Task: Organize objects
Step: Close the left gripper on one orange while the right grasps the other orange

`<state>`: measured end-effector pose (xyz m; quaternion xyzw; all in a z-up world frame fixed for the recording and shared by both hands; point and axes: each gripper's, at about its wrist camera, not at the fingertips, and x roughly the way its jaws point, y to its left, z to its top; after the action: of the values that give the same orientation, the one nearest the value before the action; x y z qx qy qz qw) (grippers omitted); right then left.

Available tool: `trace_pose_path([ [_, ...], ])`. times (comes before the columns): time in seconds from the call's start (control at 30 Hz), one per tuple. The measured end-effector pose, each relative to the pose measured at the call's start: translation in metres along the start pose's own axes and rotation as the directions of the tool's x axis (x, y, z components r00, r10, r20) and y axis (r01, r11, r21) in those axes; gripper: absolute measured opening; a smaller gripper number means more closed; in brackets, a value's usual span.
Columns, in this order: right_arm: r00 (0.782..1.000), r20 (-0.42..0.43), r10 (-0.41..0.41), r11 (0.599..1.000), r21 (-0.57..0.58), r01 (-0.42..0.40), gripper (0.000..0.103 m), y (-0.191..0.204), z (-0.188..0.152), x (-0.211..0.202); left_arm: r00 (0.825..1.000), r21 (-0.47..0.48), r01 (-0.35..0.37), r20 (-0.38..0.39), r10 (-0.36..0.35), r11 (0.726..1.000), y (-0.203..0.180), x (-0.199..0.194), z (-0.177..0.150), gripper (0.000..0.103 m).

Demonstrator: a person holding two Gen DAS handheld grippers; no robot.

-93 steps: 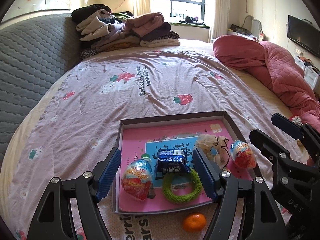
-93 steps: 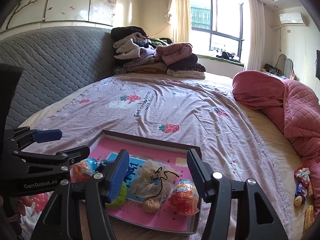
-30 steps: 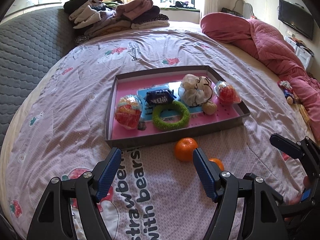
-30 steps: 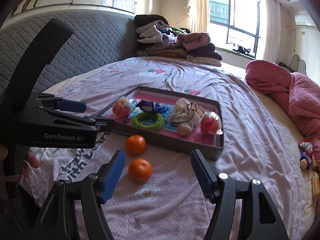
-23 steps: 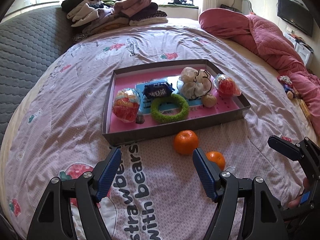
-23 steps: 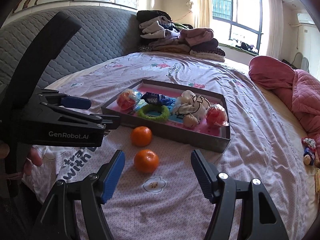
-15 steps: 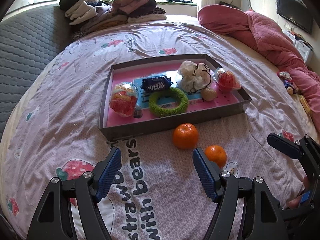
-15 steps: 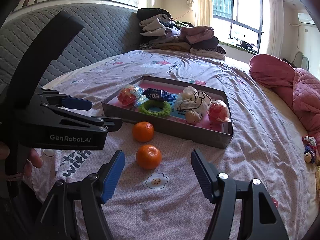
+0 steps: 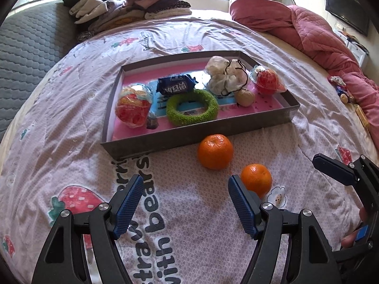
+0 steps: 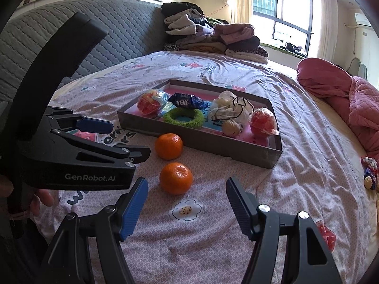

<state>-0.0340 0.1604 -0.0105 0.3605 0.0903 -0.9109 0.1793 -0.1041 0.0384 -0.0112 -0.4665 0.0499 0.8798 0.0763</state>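
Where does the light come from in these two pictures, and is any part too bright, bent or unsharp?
Right wrist view: daylight enters by the window, which is overexposed; the oranges are sharp and cast soft shadows. Left wrist view: the fisheye bends the tray edges and bows the bed; the corners are black; no motion blur shows.
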Motion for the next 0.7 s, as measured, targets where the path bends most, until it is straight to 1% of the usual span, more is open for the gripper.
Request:
trace_pose_path([
  [0.43, 0.999, -0.033, 0.001, 1.0, -0.014, -0.001, 0.068, 0.007, -0.003, 0.018, 1.0, -0.01, 0.028, -0.004, -0.028, 1.0, -0.001, 0.02, 0.014, 0.075],
  [0.7, 0.999, -0.039, 0.005, 1.0, 0.011, -0.005, 0.068, 0.006, 0.0, 0.031, 0.998, -0.009, 0.058, -0.01, -0.058, 0.998, -0.005, 0.034, 0.023, 0.075],
])
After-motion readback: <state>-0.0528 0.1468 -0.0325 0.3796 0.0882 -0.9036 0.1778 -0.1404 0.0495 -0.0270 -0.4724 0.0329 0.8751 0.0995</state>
